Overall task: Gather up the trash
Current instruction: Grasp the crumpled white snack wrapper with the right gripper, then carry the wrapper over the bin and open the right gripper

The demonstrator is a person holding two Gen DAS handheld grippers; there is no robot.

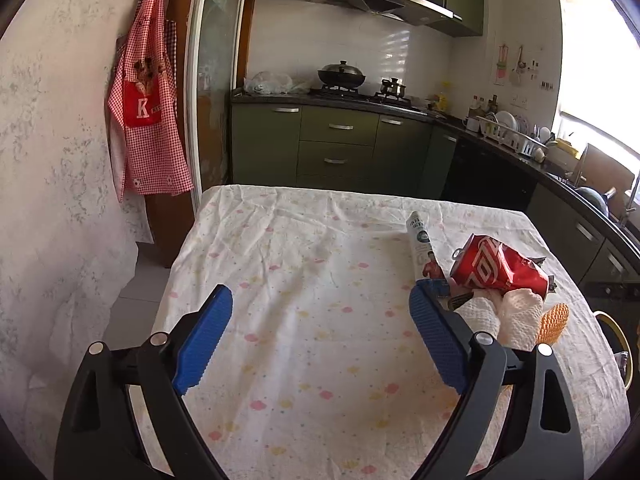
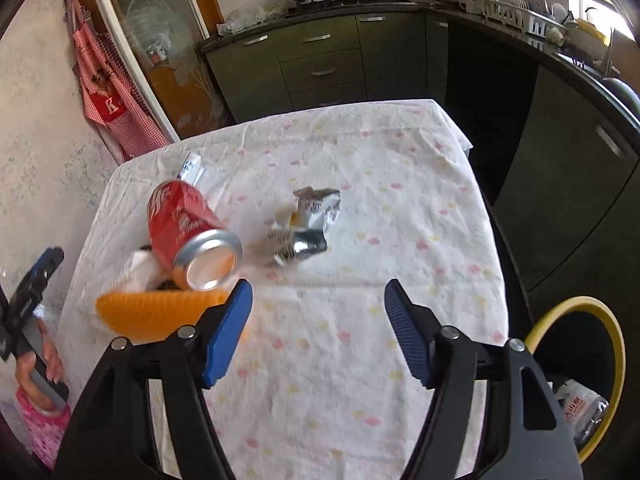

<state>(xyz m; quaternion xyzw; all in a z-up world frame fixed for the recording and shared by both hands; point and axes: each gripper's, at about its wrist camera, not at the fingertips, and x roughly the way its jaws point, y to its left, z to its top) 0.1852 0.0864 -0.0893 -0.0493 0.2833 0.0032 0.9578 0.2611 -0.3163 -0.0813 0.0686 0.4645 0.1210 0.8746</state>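
Observation:
A crushed red soda can (image 1: 498, 266) lies on the cloth-covered table (image 1: 304, 280), resting on white tissue (image 1: 508, 312) and orange foam netting (image 1: 554, 322). A rolled paper wrapper (image 1: 422, 246) lies beside it. My left gripper (image 1: 320, 320) is open and empty, left of this pile. In the right wrist view the can (image 2: 188, 228) sits over the orange netting (image 2: 156, 312), with a crumpled silver wrapper (image 2: 308, 224) to its right. My right gripper (image 2: 318, 320) is open and empty, just in front of them. The left gripper's fingers (image 2: 30, 288) show at the left edge.
A yellow-rimmed bin (image 2: 580, 364) with a plastic bottle (image 2: 582, 404) inside stands at the table's right side. Green kitchen cabinets (image 1: 340, 144) and a counter with a stove lie beyond the table. A red checked apron (image 1: 150, 100) hangs on the left wall.

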